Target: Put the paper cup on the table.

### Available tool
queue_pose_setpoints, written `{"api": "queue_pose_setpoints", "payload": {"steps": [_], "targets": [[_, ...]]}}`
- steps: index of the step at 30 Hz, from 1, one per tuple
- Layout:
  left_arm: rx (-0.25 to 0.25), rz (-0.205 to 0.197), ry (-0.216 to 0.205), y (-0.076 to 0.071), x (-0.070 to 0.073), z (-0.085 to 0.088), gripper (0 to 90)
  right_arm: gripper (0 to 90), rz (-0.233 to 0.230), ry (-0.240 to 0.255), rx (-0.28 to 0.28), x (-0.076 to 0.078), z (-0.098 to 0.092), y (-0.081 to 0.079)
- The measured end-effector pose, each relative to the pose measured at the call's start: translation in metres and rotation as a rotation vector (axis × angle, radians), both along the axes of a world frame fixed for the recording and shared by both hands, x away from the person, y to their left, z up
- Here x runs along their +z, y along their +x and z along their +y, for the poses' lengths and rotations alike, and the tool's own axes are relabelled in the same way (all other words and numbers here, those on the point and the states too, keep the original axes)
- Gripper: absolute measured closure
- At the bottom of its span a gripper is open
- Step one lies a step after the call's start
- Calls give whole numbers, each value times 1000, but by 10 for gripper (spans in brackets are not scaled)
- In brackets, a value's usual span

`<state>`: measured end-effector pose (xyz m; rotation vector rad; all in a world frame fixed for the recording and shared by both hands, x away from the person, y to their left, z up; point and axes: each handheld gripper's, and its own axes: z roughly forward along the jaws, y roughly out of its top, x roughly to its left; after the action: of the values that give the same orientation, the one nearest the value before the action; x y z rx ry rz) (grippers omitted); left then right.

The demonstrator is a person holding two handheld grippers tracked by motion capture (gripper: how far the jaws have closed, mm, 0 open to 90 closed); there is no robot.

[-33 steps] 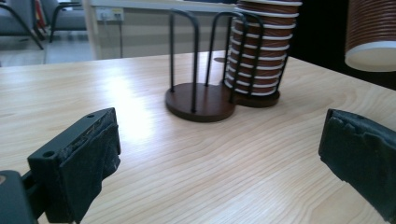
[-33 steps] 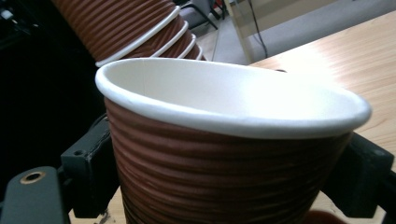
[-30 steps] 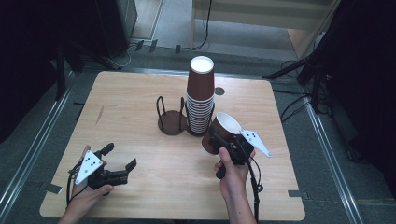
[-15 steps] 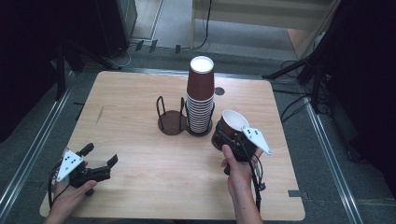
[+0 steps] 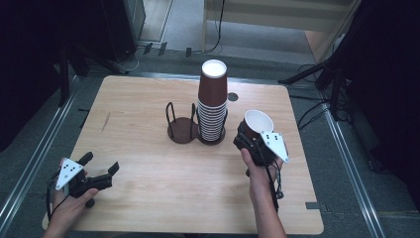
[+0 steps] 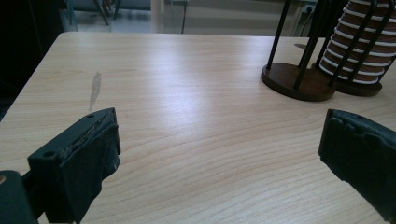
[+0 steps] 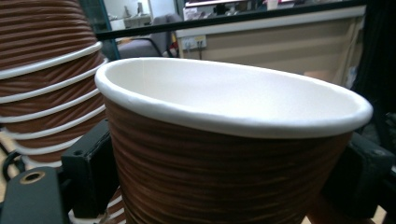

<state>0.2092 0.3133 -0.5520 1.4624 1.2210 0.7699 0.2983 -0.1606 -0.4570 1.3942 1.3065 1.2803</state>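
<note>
Cup (image 5: 258, 121), light and easily crushed, sits clamped by its ribbed wall in the right gripper (image 5: 250, 140); left gripper (image 5: 100, 171) gapes empty.

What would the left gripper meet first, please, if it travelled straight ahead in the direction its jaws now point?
Probably the dark round wooden base of the black wire cup holder. The left gripper is open, with bare light wooden table ahead of it until that base; depth is hard to judge, so it might pass just left.
</note>
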Motion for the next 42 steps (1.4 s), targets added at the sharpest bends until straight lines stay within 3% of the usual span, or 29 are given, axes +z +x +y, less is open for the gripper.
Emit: {"api": "queue_pose_setpoints", "payload": {"steps": [3,10,22,30,35,39,42], "targets": [[3,4,-3,0,0,1,0,120,-30,-12,2,-2,-1,4],[13,7,3,1,0,1,0,119,-66,-91,-19,-10,-6,17],[32,21,-9,2,0,1,0,120,-88,-155,-58,-31,-17,43],[32,21,-10,2,0,1,0,120,-93,-173,-53,-43,-23,56],[33,21,-6,2,0,1,0,120,-129,-161,-59,-47,-25,60],[34,24,-4,2,0,1,0,120,-122,-147,-66,-51,-26,65],[33,27,-5,2,0,1,0,120,-111,-165,-71,-57,-28,69]]}}
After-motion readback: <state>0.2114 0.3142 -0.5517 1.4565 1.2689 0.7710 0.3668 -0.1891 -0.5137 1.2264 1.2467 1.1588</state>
